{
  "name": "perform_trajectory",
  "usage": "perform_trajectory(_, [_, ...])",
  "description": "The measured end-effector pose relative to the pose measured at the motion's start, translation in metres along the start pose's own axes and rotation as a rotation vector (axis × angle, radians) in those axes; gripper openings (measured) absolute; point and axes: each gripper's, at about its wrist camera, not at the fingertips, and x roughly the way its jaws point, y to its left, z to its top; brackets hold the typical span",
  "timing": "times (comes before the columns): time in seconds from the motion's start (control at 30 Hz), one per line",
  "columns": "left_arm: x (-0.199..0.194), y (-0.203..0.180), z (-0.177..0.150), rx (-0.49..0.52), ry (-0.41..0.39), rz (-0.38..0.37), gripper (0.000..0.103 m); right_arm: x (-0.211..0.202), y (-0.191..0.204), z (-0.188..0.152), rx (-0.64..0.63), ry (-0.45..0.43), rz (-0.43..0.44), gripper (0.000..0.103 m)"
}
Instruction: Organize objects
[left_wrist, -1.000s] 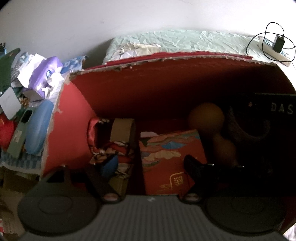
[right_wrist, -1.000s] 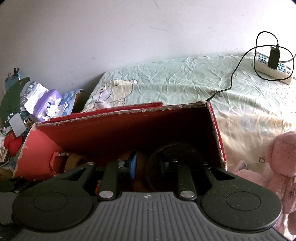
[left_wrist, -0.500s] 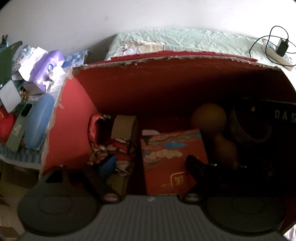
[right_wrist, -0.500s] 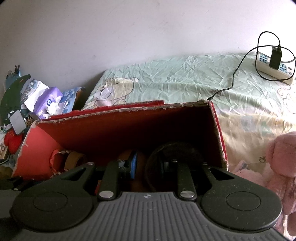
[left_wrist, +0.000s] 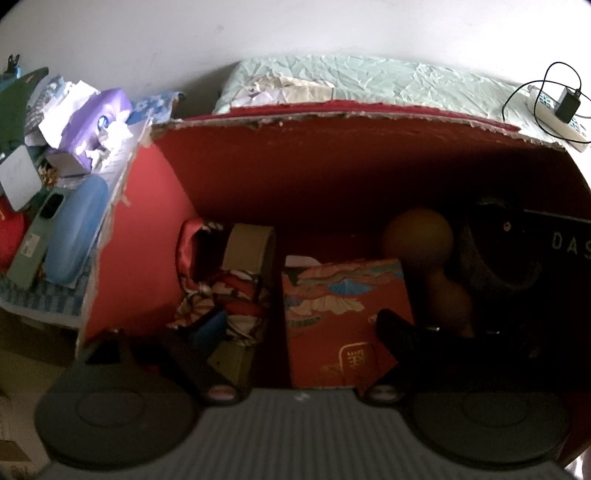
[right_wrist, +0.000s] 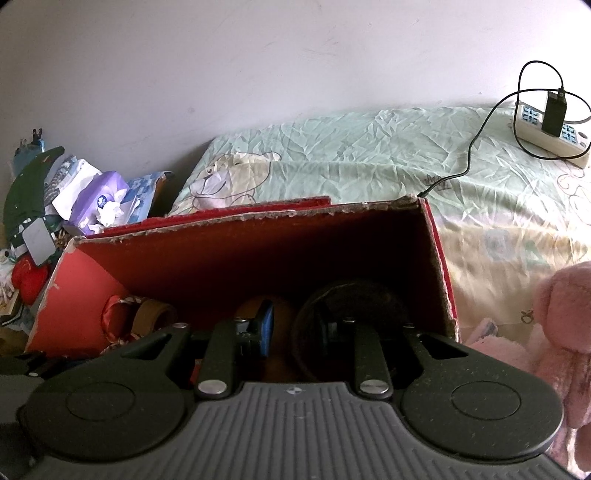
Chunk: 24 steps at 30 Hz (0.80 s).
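Note:
A red cardboard box (left_wrist: 155, 236) stands open on the bed; it also shows in the right wrist view (right_wrist: 236, 251). Inside lie a patterned red packet (left_wrist: 340, 310), a brown tape roll (left_wrist: 247, 251), a red patterned cloth (left_wrist: 221, 295), a tan gourd-shaped object (left_wrist: 421, 240) and a dark round item (left_wrist: 498, 251). My left gripper (left_wrist: 299, 325) is open over the packet and holds nothing. My right gripper (right_wrist: 295, 325) is open at the box's near edge, above the dark round item (right_wrist: 351, 302), and holds nothing.
A cluttered stand at the left holds a purple tissue pack (left_wrist: 96, 125), a blue case (left_wrist: 74, 229) and a green phone (left_wrist: 37, 243). A power strip with charger (right_wrist: 550, 125) lies on the green bedsheet (right_wrist: 369, 147). A pink plush toy (right_wrist: 561, 317) sits at the right.
The left wrist view has drawn back and up a little, showing more of the stand and the box rim. The right gripper has barely moved. Both stay open.

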Motion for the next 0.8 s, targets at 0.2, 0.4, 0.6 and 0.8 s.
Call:
perform_trajectory(0.2, [0.001, 0.0, 0.0, 0.012, -0.005, 0.0, 0.09, 0.0, 0.002, 0.001, -0.006, 0.01, -0.009, 0.025])
perform_trajectory(0.4, [-0.001, -0.001, -0.002, 0.017, -0.02, -0.017, 0.091, -0.006, 0.003, 0.001, -0.008, -0.018, -0.036, 0.026])
perform_trajectory(0.6, [-0.025, 0.001, -0.006, 0.018, -0.125, -0.009, 0.092, -0.034, 0.007, -0.001, -0.001, -0.075, -0.022, 0.038])
perform_trajectory(0.8, [-0.054, 0.005, -0.017, 0.005, -0.16, -0.029, 0.1, -0.071, 0.013, -0.009, -0.014, -0.131, -0.053, 0.038])
